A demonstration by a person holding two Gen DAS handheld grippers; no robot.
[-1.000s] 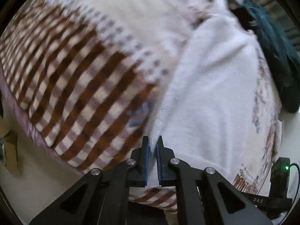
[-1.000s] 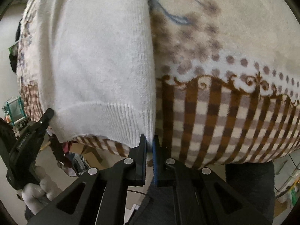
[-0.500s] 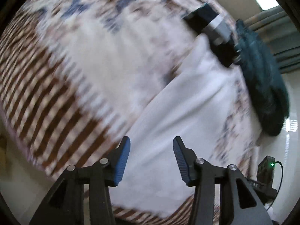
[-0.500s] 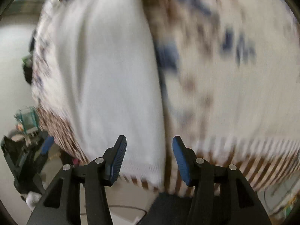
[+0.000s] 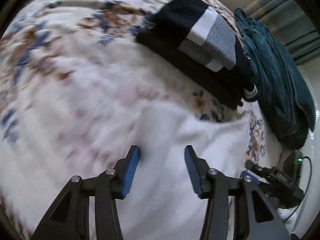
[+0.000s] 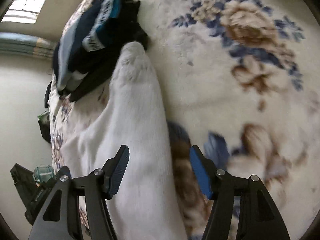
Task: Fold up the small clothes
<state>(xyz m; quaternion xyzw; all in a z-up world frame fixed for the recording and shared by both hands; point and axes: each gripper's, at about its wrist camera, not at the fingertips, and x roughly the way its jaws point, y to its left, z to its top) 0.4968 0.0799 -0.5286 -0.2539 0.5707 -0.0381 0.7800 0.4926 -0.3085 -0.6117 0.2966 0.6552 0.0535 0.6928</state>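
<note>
A white knit garment (image 5: pixel 180 140) lies on the floral blanket (image 5: pixel 70 70), folded into a long strip. It also shows in the right wrist view (image 6: pixel 138 120). My left gripper (image 5: pixel 162 156) is open and empty over the garment's near part. My right gripper (image 6: pixel 159 157) is open and empty over the garment's right edge, where it meets the blanket (image 6: pixel 240 70). The other gripper (image 5: pixel 270 178) shows at the lower right of the left wrist view. Both views are blurred by motion.
A stack of folded dark clothes with grey and white stripes (image 5: pixel 196 40) lies beyond the white garment; it also shows in the right wrist view (image 6: pixel 96 34). A dark teal garment (image 5: pixel 280 80) lies at the bed's far edge.
Both grippers were shut on the white garment's hem edge a second ago. They have opened, let go, and moved forward along the garment toward the dark stack.
</note>
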